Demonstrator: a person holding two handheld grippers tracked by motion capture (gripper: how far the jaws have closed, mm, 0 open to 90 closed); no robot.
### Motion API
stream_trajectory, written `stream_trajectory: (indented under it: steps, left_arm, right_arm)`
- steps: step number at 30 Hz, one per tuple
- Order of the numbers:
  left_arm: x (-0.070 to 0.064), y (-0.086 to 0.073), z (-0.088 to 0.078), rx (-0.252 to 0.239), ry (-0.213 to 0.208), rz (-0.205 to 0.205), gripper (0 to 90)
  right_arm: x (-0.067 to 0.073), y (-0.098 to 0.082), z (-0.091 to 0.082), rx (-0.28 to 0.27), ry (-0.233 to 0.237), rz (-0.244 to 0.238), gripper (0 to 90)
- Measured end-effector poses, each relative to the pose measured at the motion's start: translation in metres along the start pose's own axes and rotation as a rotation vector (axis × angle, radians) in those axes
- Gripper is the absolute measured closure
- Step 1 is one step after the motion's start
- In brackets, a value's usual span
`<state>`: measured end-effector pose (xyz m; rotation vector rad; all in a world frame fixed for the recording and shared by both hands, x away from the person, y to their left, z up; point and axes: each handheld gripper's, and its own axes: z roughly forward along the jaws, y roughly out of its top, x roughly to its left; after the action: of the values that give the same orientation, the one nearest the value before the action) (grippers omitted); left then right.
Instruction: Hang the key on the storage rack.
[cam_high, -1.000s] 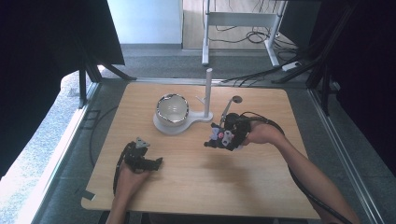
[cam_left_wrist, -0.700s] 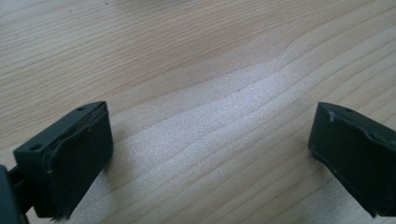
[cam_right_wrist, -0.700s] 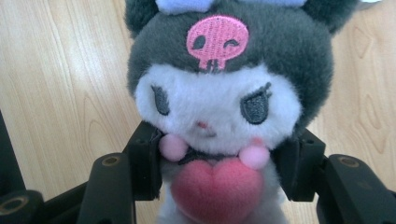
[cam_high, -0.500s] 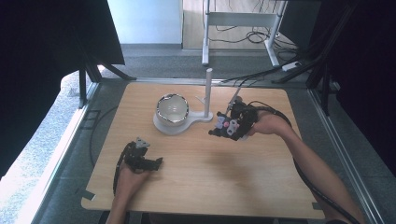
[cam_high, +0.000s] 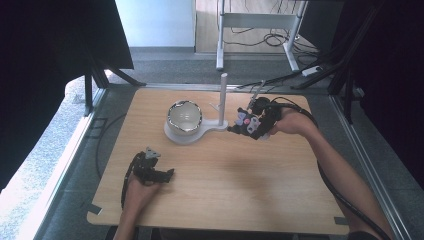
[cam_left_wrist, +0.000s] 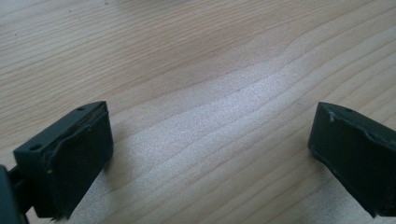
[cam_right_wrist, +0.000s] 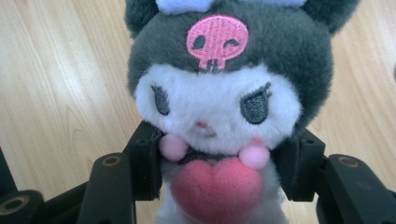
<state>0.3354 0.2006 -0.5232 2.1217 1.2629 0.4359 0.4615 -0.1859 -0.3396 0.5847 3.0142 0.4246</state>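
Observation:
My right gripper (cam_right_wrist: 219, 177) is shut on a plush toy (cam_right_wrist: 219, 93) with a dark grey hood, a pink skull patch, a white face and a pink heart on its chest. In the high view the plush toy (cam_high: 245, 121) hangs in the right gripper (cam_high: 240, 126) above the table, just right of the white stand's base. A shiny metal bowl (cam_high: 184, 116) sits on that white stand (cam_high: 192, 134), and a white post (cam_high: 223, 97) rises beside it. My left gripper (cam_high: 167, 175) rests low near the table's front left; its jaws (cam_left_wrist: 210, 154) stand wide apart over bare wood.
The wooden table (cam_high: 215, 195) has dark metal rails along both sides. Cables trail from both grippers. Behind the table stand a white frame and floor cables.
My right gripper has lifted the plush toy and carried it right and toward the table's far side. The left gripper has stayed put.

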Motion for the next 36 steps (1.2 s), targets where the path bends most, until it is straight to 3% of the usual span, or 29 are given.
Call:
stream_trajectory:
  steps: [13, 36]
  left_arm:
    - [0.0, 0.0, 0.0, 0.0, 0.0, 0.0, 0.0]
    - [0.0, 0.0, 0.0, 0.003, -0.002, 0.0, 0.0]
  right_arm:
    - [-0.021, 0.008, -0.028, -0.027, -0.027, 0.049, 43.2]
    - [-0.042, 0.033, -0.064, -0.054, -0.096, 0.112, 43.3]
